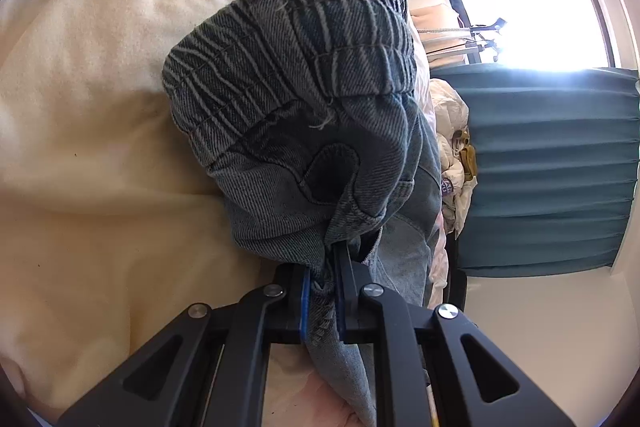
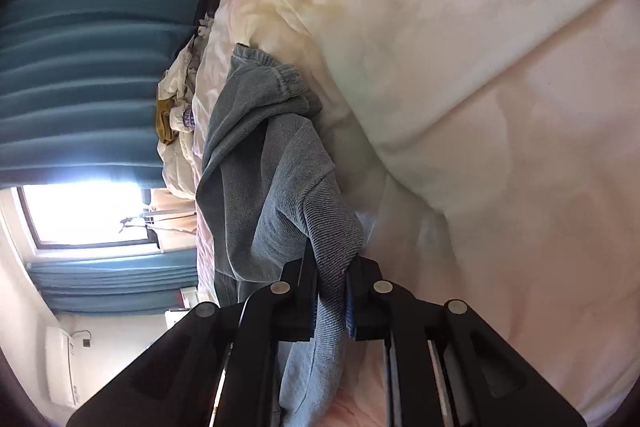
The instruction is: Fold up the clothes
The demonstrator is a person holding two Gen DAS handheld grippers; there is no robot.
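Observation:
A pair of grey-blue denim trousers (image 1: pixel 296 115) with an elastic, gathered waistband hangs bunched in front of the bed. My left gripper (image 1: pixel 322 287) is shut on a fold of the denim just below the waistband and a pocket. In the right wrist view the same trousers (image 2: pixel 268 163) drape along the bedding, waistband at the far end. My right gripper (image 2: pixel 332 291) is shut on another fold of the denim, and cloth hangs down between its fingers. Both views are rolled sideways.
A pale cream and pink duvet (image 1: pixel 100 147) fills the bed; it also fills the right wrist view (image 2: pixel 480 87). A heap of white clothes (image 1: pixel 452 155) lies near teal curtains (image 1: pixel 552 167). A bright window (image 1: pixel 528 23) and a wall air conditioner (image 2: pixel 60 367) are beyond.

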